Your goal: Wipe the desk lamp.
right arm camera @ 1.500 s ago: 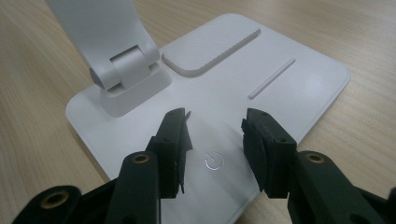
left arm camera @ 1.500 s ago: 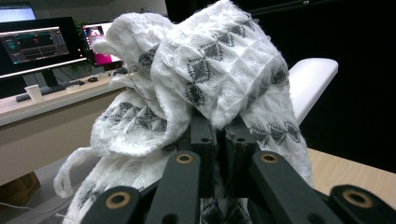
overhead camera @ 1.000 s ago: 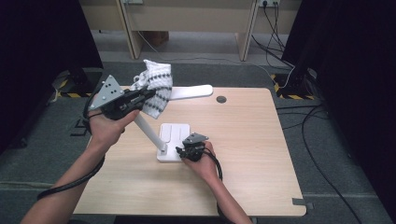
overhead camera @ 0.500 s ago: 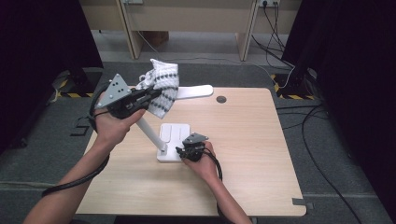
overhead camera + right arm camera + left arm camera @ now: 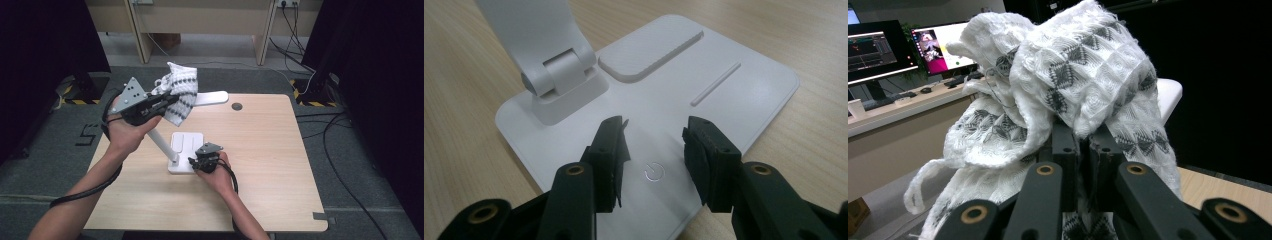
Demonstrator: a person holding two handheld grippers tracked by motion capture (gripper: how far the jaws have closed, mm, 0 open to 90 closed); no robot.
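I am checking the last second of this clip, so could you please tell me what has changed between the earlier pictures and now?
The left hand-held gripper, shut on the patterned cloth, has carried it slightly rightward, toward the lamp's head. The right hand-held gripper has stayed with its jaws apart over the power symbol on the lamp base, and the lamp has not moved.

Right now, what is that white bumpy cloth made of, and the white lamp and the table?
The cloth looks like soft knitted or woven yarn: raised squares, grey diamonds, fuzzy frayed edges. The lamp looks like smooth matte white plastic, with moulded ridges and a hinge; I can't be sure. The table looks like light wood, perhaps a laminate, from its pale grain lines.
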